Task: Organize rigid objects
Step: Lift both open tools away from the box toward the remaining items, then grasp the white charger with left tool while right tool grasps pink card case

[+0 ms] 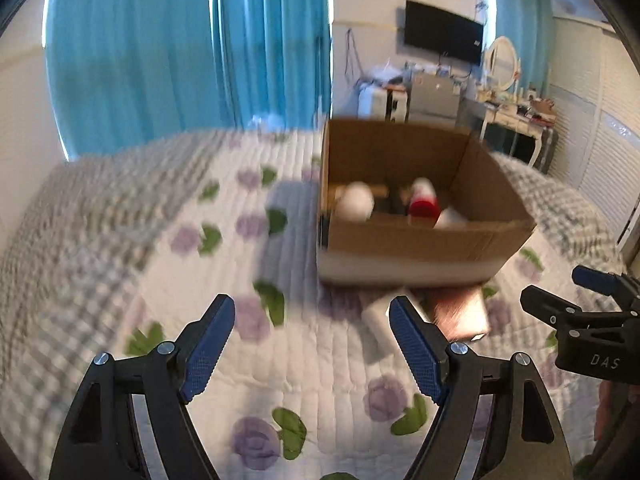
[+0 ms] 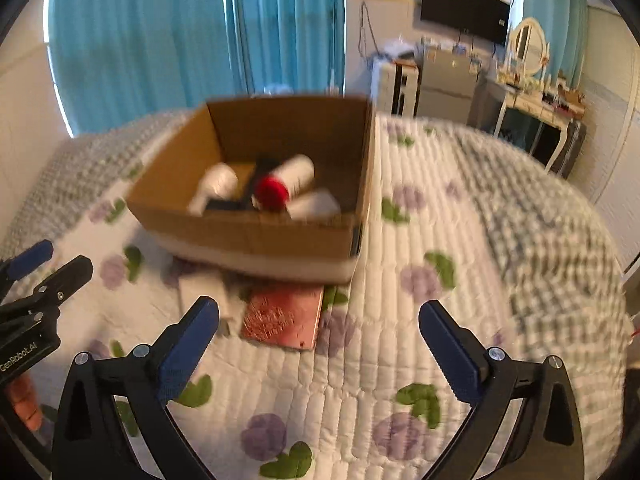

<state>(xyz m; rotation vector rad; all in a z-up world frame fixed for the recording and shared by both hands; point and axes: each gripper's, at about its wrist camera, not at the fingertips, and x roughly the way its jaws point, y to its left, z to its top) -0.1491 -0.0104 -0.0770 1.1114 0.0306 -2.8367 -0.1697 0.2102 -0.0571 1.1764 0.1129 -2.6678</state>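
A bed [image 2: 460, 240] with a floral quilt fills both views. On it stands an open cardboard box [image 2: 256, 236]; inside lie a white bottle [image 2: 216, 186], a red-capped bottle [image 2: 286, 182], another white container [image 2: 314, 205] and something dark, too blurred to name. Just in front of the box, on the quilt, lie a pink book [image 2: 284, 318] and beside it a white object [image 2: 202, 286], perhaps a small box. The left gripper [image 1: 312, 334] and right gripper [image 2: 318, 334] hang above the quilt near these, jaws wide apart, holding nothing.
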